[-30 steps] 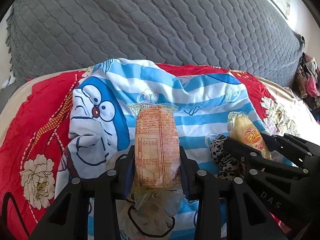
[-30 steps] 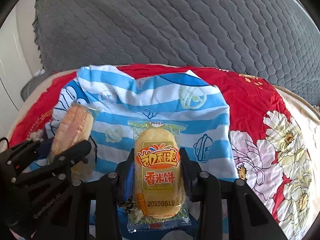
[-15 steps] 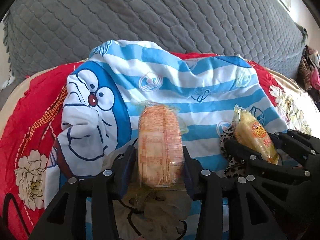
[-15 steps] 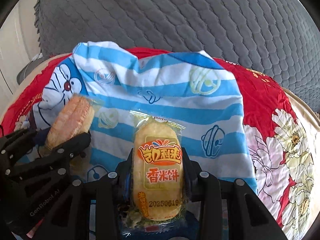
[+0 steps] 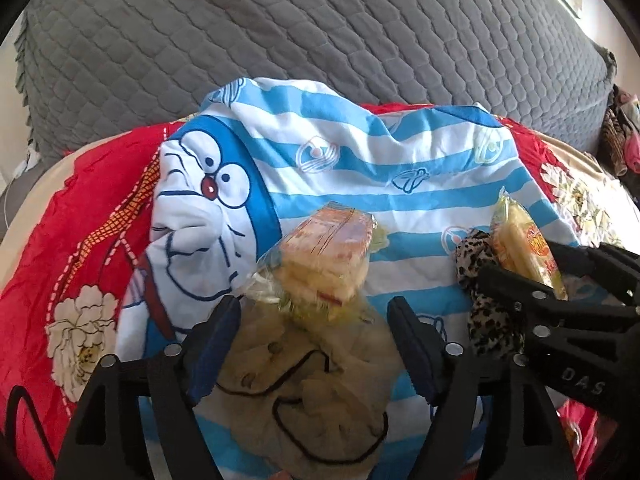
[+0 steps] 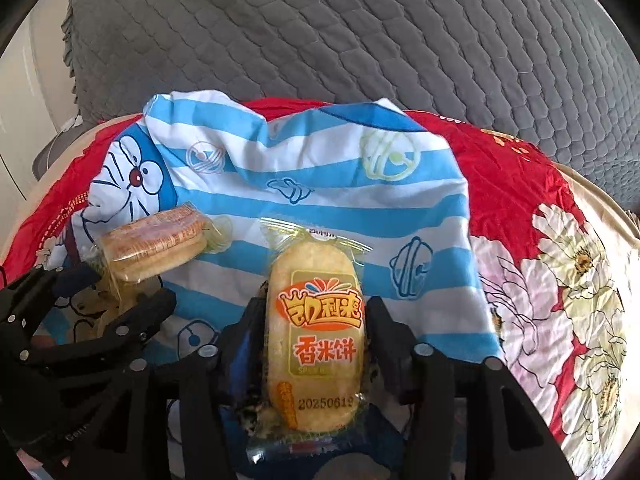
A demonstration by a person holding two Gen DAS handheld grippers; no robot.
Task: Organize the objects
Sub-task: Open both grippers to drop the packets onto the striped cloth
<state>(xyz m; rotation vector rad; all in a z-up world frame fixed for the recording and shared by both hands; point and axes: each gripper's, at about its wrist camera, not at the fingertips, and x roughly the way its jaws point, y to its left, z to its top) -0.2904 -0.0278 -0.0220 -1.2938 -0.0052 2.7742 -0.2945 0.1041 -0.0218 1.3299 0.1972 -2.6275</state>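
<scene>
A clear pack of round biscuits [image 5: 324, 252] lies tilted and blurred on a cream cloth [image 5: 312, 364], just beyond my left gripper [image 5: 312, 316]. The left jaws are opening and stand wide, and neither pad touches the pack. The same pack [image 6: 156, 248] and the left gripper [image 6: 100, 292] show at the lower left of the right wrist view. A yellow rice-cracker pack [image 6: 316, 320] stands upright between the fingers of my right gripper [image 6: 316, 320]. The right jaws are opening too, with a thin gap at each pad. In the left wrist view the right gripper [image 5: 548, 268] and its pack [image 5: 524, 248] sit at the right.
Everything lies on a blue-striped cartoon cloth [image 5: 360, 168] spread over a red floral sheet [image 5: 80, 248]. A grey quilted cover [image 5: 320, 20] rises behind. A leopard-print piece [image 5: 492, 320] lies under the right gripper. Bundled clothes [image 5: 620, 132] sit at the far right.
Both pairs of jaws have widened. The biscuit pack, upright in the left grip before, has tipped over onto the cream cloth. The rice-cracker pack still stands between the right fingers.
</scene>
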